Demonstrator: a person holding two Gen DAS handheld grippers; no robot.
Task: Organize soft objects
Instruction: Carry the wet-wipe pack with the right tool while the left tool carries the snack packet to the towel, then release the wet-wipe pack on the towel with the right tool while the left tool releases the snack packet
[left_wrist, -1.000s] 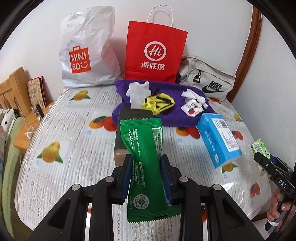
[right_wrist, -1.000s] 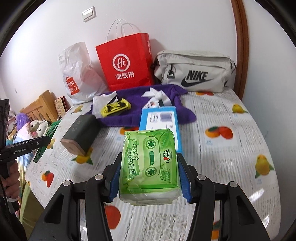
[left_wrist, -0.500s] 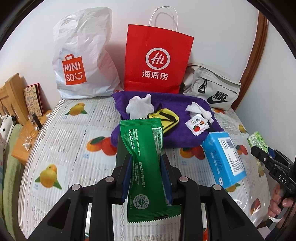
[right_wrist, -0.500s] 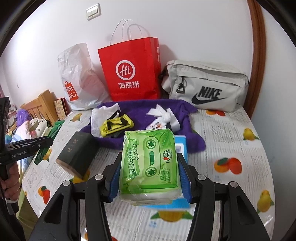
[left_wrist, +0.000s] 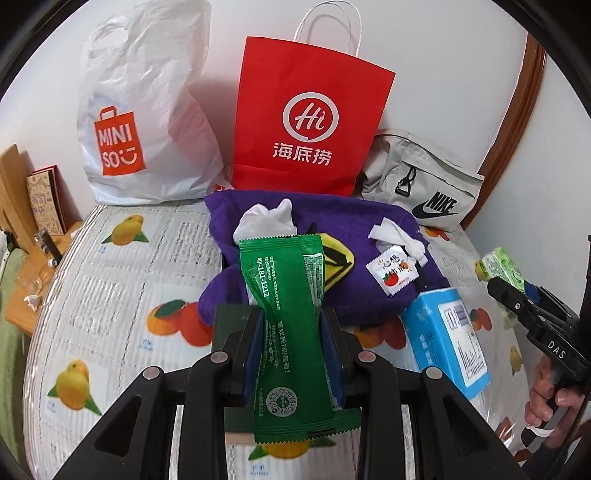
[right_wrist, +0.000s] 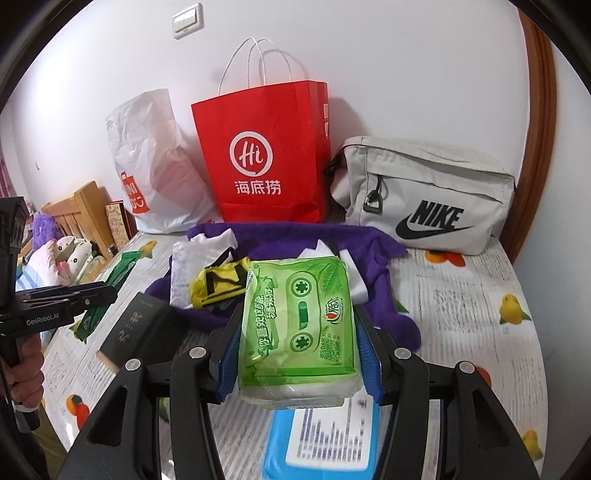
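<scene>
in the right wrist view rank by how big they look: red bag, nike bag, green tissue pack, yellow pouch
1. red bag
2. nike bag, close to the red bag
3. green tissue pack, though it is nearest the camera, so inflated
4. yellow pouch

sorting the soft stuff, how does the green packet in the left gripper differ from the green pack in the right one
The dark green packet is long, thin and flat; the light green tissue pack is wide and thick. The left gripper pinches its packet narrowly; the right gripper stands wider. Both are held off the bed.
</scene>
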